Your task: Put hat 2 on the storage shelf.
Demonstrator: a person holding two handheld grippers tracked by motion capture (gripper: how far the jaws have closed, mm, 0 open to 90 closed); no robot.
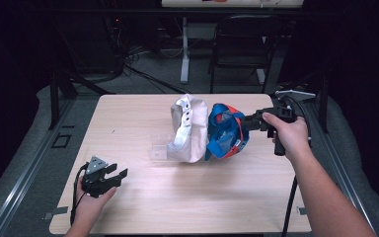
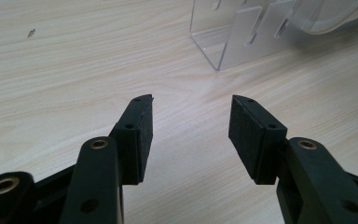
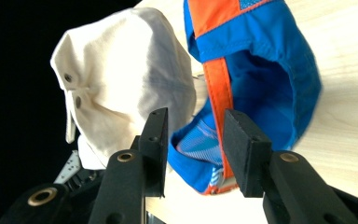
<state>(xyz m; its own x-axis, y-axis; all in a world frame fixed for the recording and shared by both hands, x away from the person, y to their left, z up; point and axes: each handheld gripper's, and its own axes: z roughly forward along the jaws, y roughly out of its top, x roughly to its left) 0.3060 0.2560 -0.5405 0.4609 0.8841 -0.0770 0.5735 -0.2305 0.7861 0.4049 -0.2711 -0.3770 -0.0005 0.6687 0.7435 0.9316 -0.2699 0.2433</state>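
Blue cap [image 1: 225, 132] beside white cap [image 1: 188, 129], right tongs [image 1: 246, 122] parted at its rim, left tongs [image 1: 119, 175] open.

Two caps sit on the table [image 1: 128, 207]: one white cap [image 1: 188, 129] on the left and one blue and orange cap [image 1: 225, 131] touching it on the right. One clear plastic stand [image 1: 159, 146] is under the white cap's near left side. One dark chair [image 1: 244, 42] stands beyond the far edge.
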